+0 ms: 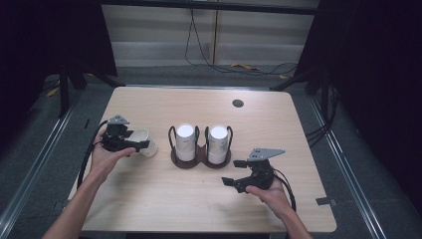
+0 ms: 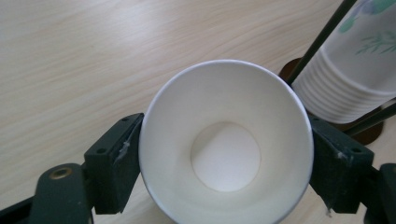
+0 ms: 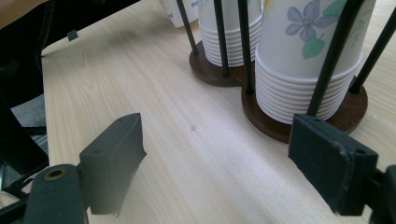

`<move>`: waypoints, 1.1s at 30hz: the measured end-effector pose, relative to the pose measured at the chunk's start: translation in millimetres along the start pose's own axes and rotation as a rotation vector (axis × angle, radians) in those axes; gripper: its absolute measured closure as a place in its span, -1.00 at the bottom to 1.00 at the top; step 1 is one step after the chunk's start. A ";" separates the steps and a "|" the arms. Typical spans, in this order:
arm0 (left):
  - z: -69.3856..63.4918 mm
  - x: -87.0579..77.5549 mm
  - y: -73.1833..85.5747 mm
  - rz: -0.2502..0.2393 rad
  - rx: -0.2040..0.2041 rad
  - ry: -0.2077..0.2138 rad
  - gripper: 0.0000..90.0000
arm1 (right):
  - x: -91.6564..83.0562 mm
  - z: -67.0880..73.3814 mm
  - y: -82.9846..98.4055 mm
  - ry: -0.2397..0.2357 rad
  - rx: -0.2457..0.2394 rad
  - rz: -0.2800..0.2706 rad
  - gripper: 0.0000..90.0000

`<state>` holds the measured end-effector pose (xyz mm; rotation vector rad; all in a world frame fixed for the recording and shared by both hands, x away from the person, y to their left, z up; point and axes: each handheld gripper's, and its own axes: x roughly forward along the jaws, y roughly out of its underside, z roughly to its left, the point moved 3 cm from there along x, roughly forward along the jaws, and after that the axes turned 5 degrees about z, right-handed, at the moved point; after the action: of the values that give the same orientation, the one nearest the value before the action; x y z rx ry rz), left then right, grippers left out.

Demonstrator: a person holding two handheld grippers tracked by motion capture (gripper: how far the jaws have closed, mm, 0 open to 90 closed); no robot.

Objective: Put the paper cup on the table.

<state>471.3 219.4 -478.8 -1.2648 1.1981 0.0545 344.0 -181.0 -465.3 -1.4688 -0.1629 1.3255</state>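
Note:
A white paper cup (image 2: 225, 144) lies on its side between the jaws of my left gripper (image 2: 226, 158), mouth toward the camera. In the high view that cup (image 1: 145, 141) sits left of the cup holder, with the left gripper (image 1: 133, 145) shut on it. A dark wooden two-slot holder (image 1: 201, 158) with black wire posts carries two stacks of floral paper cups (image 1: 185, 141) (image 1: 218, 143). My right gripper (image 1: 234, 173) is open and empty, low over the table right of and nearer than the holder. Its view shows the stacks (image 3: 306, 56) just ahead.
The light wooden table (image 1: 164, 199) has a round cable hole (image 1: 238, 103) near its far edge. Dark floor, metal rails and cables surround the table. A person's forearms enter from the bottom edge.

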 end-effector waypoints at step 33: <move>-1.0 -3.6 31.8 0.005 -0.030 0.007 -0.64 | -2.1 -0.1 0.0 0.006 0.006 -0.007 -0.58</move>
<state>449.5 232.8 -498.1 -1.2891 1.2104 0.0718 343.3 -182.5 -464.0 -1.4661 -0.1601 1.3143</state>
